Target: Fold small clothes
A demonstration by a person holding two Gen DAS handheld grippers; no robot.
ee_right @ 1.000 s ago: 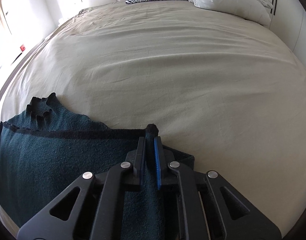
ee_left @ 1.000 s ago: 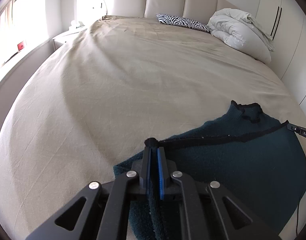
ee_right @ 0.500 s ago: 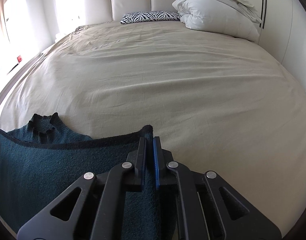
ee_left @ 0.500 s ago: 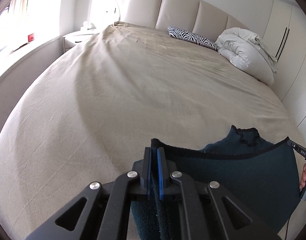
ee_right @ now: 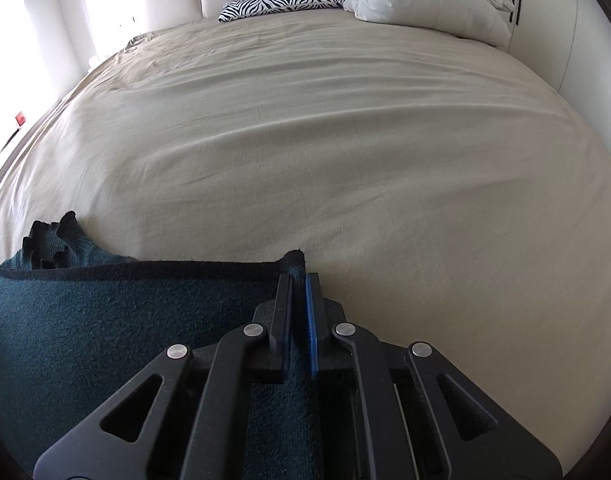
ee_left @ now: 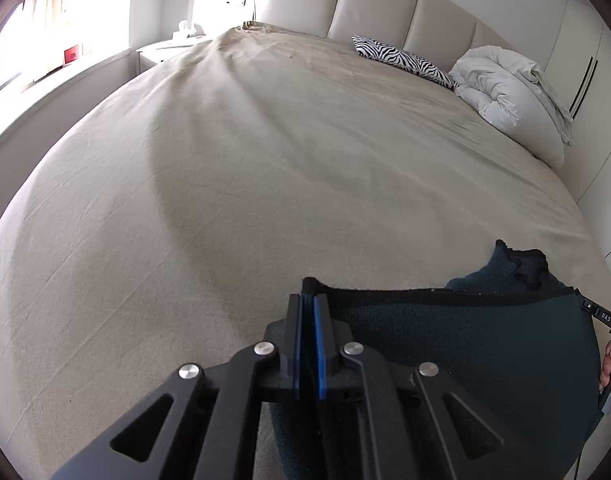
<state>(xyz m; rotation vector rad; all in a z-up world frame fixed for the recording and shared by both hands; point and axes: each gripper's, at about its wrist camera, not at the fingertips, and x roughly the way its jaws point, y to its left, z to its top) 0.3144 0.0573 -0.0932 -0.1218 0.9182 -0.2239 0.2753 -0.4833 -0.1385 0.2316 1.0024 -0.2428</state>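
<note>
Sweater (ee_left: 465, 352) hem raised higher; 2 tools, left tool (ee_left: 307, 312), right tool (ee_right: 298, 292), clamped.

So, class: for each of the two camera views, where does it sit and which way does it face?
Left wrist: sits on the left gripper, faces up the bed toward the headboard; own fingers show, pinching the dark green garment.
Right wrist: sits on the right gripper, faces likewise; own fingers pinch the garment's other corner.
Shared: garment, bed, zebra pillow, white duvet.
</note>
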